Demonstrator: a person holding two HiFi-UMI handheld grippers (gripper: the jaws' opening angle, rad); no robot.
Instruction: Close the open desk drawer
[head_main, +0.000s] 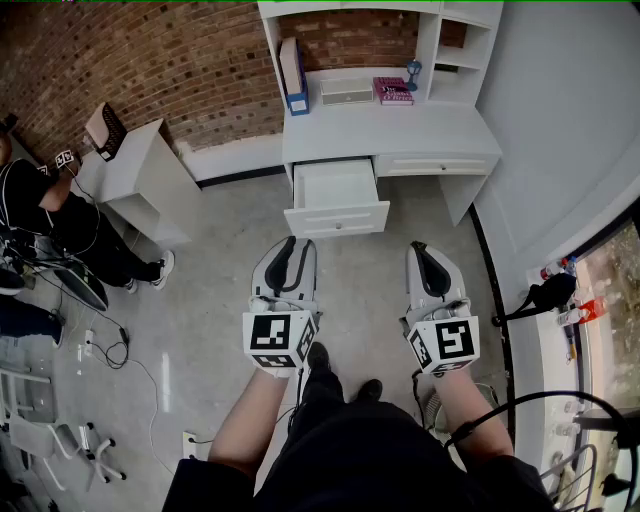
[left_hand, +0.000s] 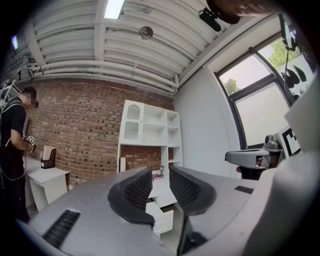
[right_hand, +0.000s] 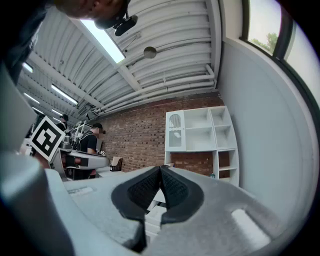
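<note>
A white desk (head_main: 420, 130) with a shelf hutch stands against the brick wall. Its left drawer (head_main: 337, 190) is pulled out and looks empty, with a small knob on its front panel. Both grippers hang over the grey floor a short way in front of it, touching nothing. My left gripper (head_main: 290, 243) points at the drawer front with its jaws drawn in to a narrow slit and nothing between them. Through that slit in the left gripper view (left_hand: 160, 176) I see the drawer (left_hand: 161, 216). My right gripper (head_main: 418, 247) (right_hand: 160, 170) is shut and empty, right of the drawer.
A low white cabinet (head_main: 140, 175) stands to the left, with a seated person (head_main: 45, 210) and floor cables (head_main: 110, 345) beyond it. On the desk sit a blue-and-white box (head_main: 293, 75) and a pink book (head_main: 393, 90). A white wall and window ledge (head_main: 570, 290) bound the right.
</note>
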